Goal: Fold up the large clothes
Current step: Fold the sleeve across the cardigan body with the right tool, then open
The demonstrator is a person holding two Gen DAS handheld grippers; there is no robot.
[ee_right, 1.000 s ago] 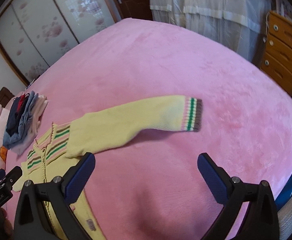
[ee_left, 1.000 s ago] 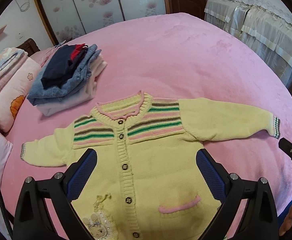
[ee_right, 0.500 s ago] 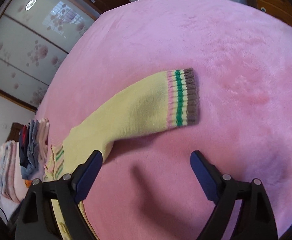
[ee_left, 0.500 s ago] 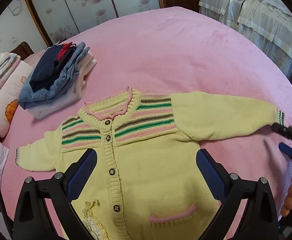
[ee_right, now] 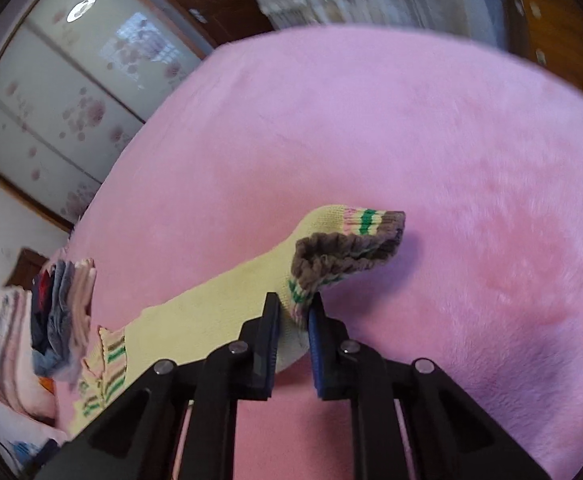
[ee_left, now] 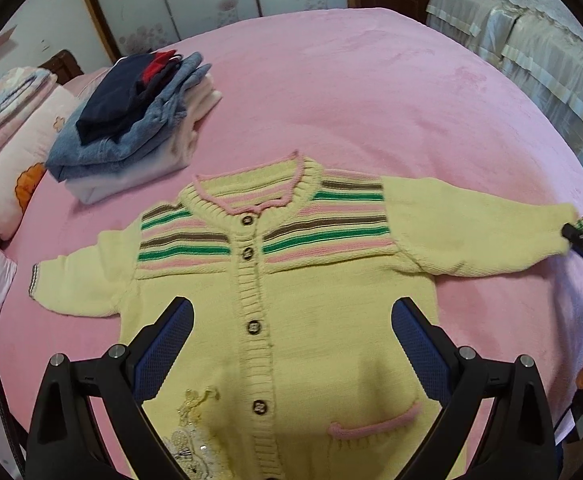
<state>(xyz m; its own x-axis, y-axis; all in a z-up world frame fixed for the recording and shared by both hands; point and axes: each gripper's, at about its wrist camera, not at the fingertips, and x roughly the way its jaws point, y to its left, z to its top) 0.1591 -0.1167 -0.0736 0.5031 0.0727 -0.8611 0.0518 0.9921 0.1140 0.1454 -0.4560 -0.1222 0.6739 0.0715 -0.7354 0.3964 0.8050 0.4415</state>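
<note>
At the left edge lie pillows (ee_left: pixel 19 152), then a stack of folded clothes (ee_left: pixel 131 120) on the pink bedspread (ee_left: pixel 371 100). Just beside the stack, a yellow knitted cardigan (ee_left: pixel 311 300) lies flat, buttoned, front up, both sleeves spread. The left gripper (ee_left: pixel 291 344) hovers over the cardigan's lower body with its jaws wide apart, nothing between them. Farther right, the cardigan's striped cuff (ee_right: pixel 347 248) is bunched between the pads of the right gripper (ee_right: pixel 294 312), whose jaws are closing and pinch the knit at the sleeve's end, the cuff lifted off the bedspread.
</note>
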